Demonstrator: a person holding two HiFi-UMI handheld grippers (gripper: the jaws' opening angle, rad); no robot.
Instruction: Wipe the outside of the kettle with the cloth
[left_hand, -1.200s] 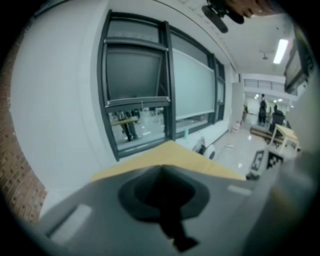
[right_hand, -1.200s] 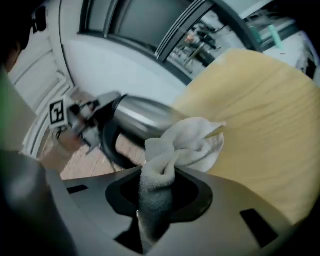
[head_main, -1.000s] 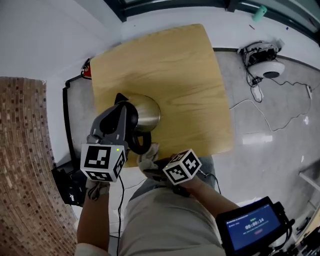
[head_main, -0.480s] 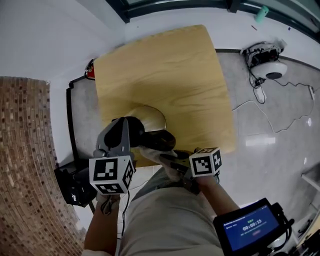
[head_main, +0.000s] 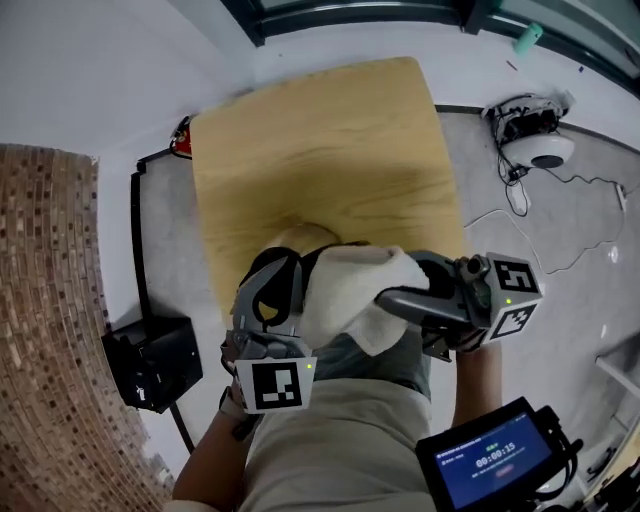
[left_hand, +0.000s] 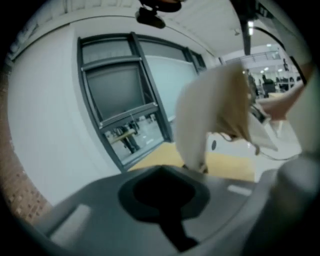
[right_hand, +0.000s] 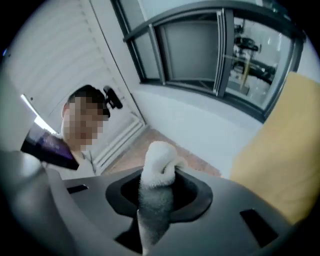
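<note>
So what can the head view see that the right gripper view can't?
Only the head view shows the kettle gripped by the left tool, a black box on the floor, and a small screen. Only the right gripper view shows the window's tall glass panes and a person's head. Both show the white cloth pinched in the shut right tool, and the wooden table.
</note>
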